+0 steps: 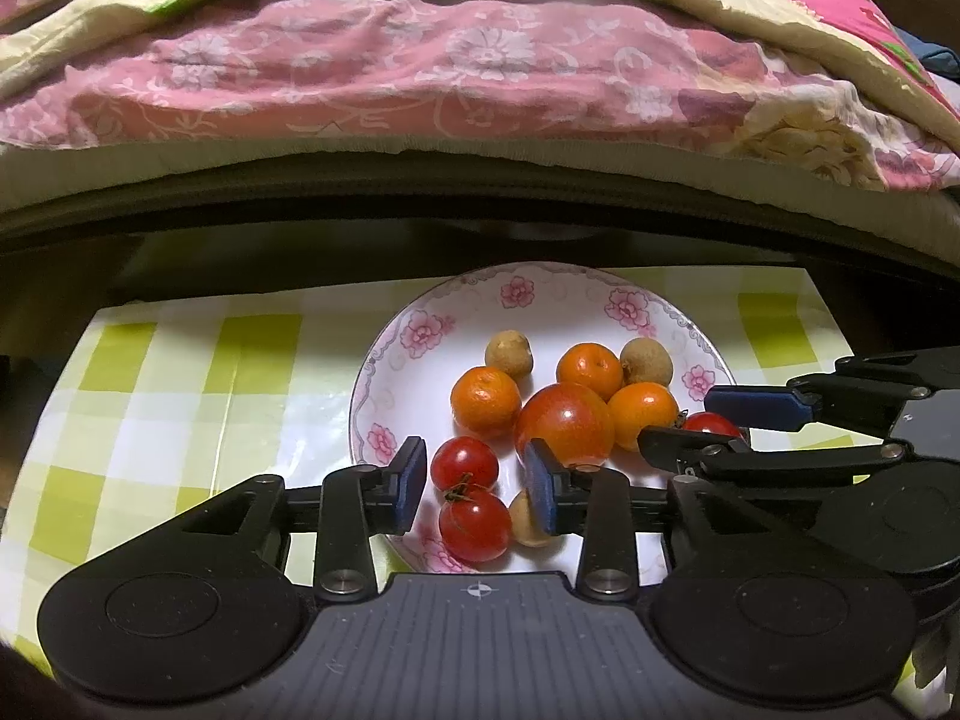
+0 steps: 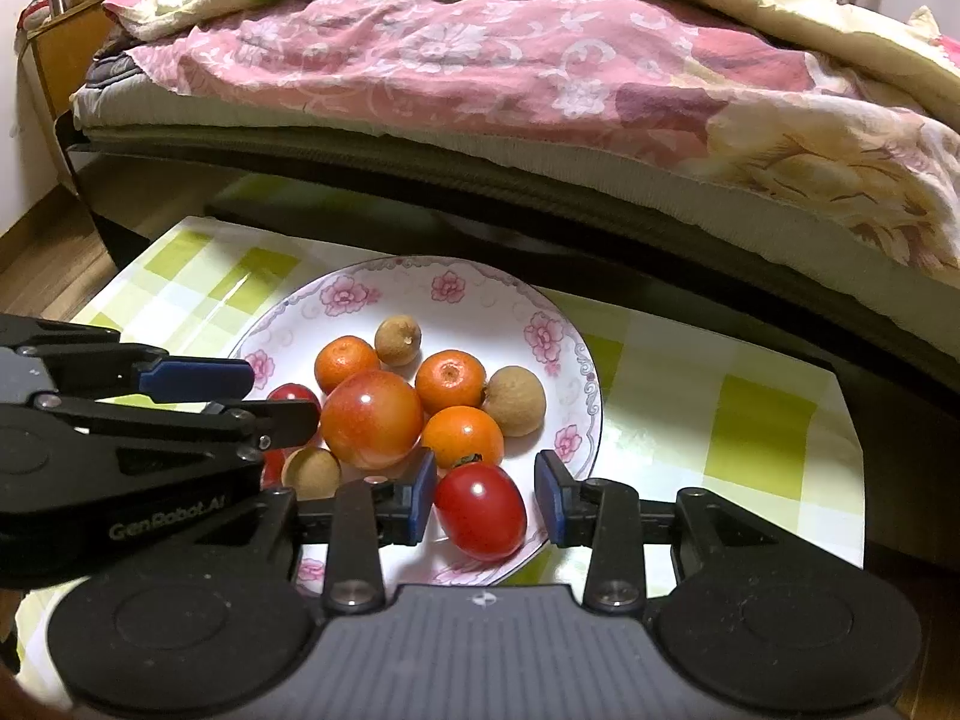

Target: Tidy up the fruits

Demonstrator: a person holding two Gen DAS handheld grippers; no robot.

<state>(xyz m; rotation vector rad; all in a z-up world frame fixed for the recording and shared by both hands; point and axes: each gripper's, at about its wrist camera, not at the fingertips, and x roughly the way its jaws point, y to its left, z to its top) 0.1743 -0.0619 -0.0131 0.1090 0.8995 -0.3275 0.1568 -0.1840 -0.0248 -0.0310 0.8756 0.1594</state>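
A white plate with pink flowers (image 1: pixel 420 324) (image 2: pixel 480 300) holds the fruit: three small oranges (image 1: pixel 486 402), a large red-orange fruit (image 1: pixel 564 423) (image 2: pixel 372 420), three brown longans (image 1: pixel 509 353) and three cherry tomatoes. My left gripper (image 1: pixel 476 489) (image 2: pixel 282 399) stands open at the plate's near edge, with two cherry tomatoes (image 1: pixel 465 464) (image 1: pixel 474 525) lying between its pads, narrow gaps showing. My right gripper (image 2: pixel 485 501) (image 1: pixel 684 420) is open around a third cherry tomato (image 2: pixel 480 510) (image 1: pixel 711 423), which rests on the plate with a slim gap at the right pad.
The plate sits on a green-and-white checked cloth (image 1: pixel 180 396) (image 2: pixel 750 420) over a low table. Just beyond it runs a bed frame edge (image 1: pixel 480 210) with a pink floral quilt (image 2: pixel 480 60) on top. A wooden nightstand (image 2: pixel 60 42) stands far left.
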